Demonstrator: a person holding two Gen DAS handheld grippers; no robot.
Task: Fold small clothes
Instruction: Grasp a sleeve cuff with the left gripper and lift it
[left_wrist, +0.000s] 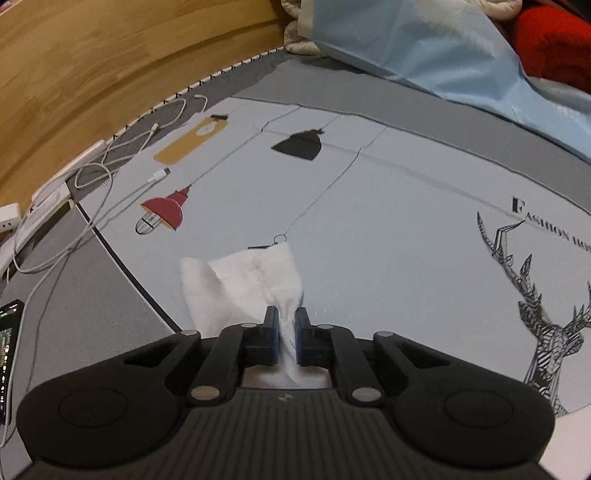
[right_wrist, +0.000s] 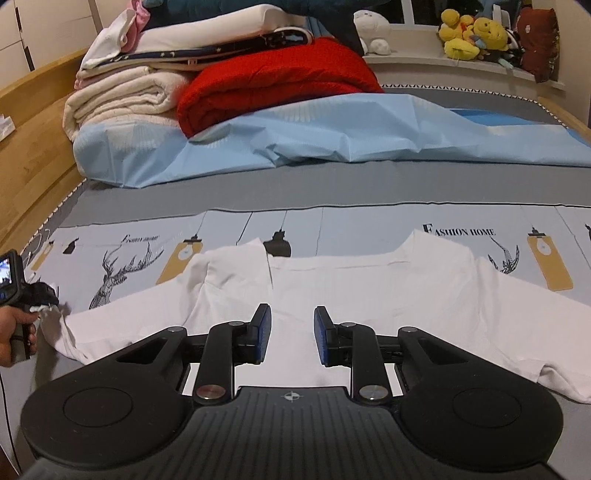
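A white T-shirt (right_wrist: 369, 291) lies spread across the printed bed sheet in the right wrist view, its left sleeve partly folded over. My left gripper (left_wrist: 287, 317) is shut on a bunched corner of the white shirt (left_wrist: 243, 284). It also shows at the far left of the right wrist view (right_wrist: 40, 295), held in a hand and pinching the shirt's left end. My right gripper (right_wrist: 291, 317) is open and empty, hovering just above the shirt's middle near its front hem.
A pale blue cover (right_wrist: 314, 136), a red blanket (right_wrist: 280, 88) and stacked cream bedding (right_wrist: 122, 96) lie at the back. White charging cables (left_wrist: 110, 162) and a phone (left_wrist: 9, 354) lie at the bed's left edge beside the wooden bed frame (left_wrist: 92, 66).
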